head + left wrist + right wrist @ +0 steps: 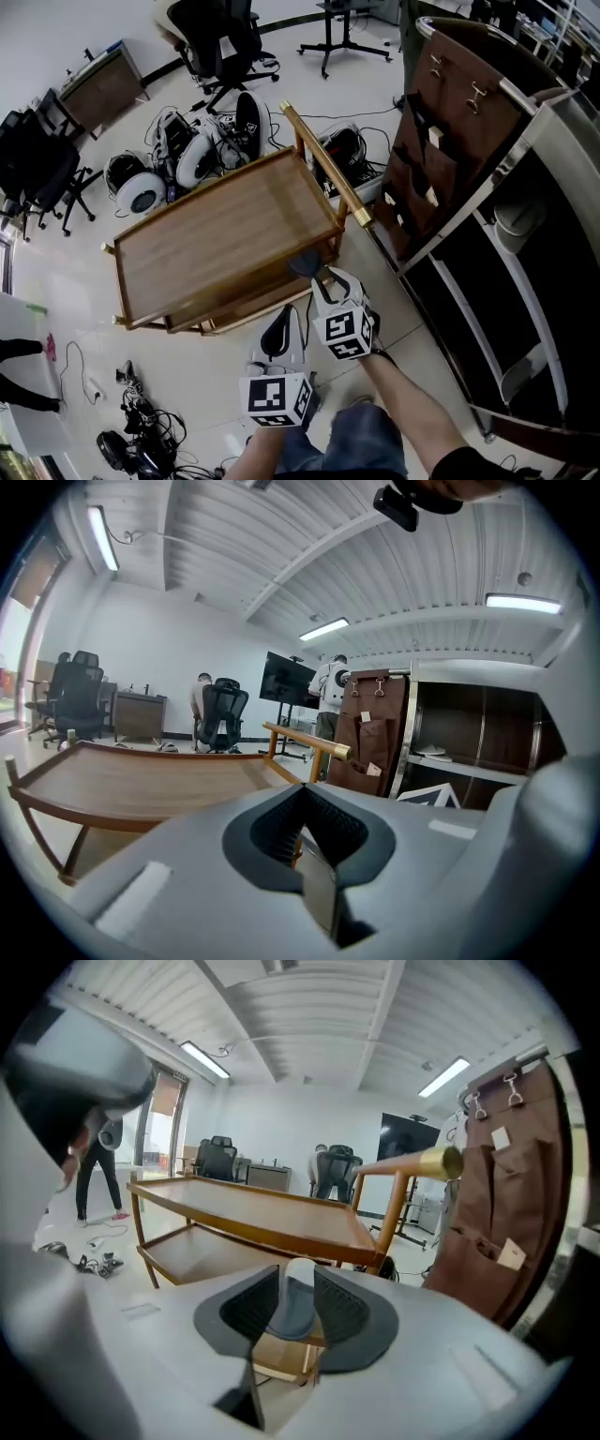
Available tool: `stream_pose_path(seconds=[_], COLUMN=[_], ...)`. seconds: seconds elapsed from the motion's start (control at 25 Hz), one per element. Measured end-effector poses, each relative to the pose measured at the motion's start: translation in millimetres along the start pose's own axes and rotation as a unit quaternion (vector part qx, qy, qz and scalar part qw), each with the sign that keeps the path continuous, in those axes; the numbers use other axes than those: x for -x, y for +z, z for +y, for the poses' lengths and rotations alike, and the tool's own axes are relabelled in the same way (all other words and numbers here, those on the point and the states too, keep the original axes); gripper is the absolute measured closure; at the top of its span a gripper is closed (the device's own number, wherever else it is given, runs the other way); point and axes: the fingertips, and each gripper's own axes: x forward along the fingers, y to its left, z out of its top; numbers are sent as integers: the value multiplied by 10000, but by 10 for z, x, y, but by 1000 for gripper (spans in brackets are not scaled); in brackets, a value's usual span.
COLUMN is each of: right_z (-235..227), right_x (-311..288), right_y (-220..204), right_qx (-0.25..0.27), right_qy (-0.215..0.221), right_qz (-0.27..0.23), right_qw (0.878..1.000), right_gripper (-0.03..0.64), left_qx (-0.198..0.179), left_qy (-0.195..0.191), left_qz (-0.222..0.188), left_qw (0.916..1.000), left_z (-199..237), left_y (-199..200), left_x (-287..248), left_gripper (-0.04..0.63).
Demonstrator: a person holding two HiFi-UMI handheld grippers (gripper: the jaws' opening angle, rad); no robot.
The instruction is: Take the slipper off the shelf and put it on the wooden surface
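Observation:
A grey slipper (305,264) hangs toe-up between the pads of my right gripper (315,274), just off the near right corner of the wooden cart (216,244). In the right gripper view the slipper (292,1302) fills the gap of the right gripper (295,1283), with both pads against it and the cart's top (262,1208) beyond and slightly above. My left gripper (278,323) is lower and nearer to me, shut with nothing in it. The left gripper view shows the left gripper (300,794) with its pads meeting at the tips, facing the cart's top (141,780).
A dark shelf unit (487,262) with pale footwear (520,220) on its boards stands at the right. A brown hanging organiser (450,122) covers its far end. Helmets and cables (187,155) lie on the floor beyond the cart, with office chairs (220,42) behind them.

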Motion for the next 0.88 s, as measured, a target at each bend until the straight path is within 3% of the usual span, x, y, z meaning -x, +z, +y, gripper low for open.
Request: stream_pose_path(seconds=[0.48,0.88], right_z=[-365,-775], right_x=[1375,2435], right_y=[883,1219], right_qx=[-744,-1022], right_qy=[-408,-1014], right_qz=[-664,-1084], right_qw=[9942,9836], right_gripper=[529,565], left_qx=[-69,-336], left_qy=[-336,-1084], left_qz=[-140,-267], left_qw=[9993,9932], left_z=[-696,-1568], left_y=[514,893], left_x=[196,314], left_gripper=[592,592])
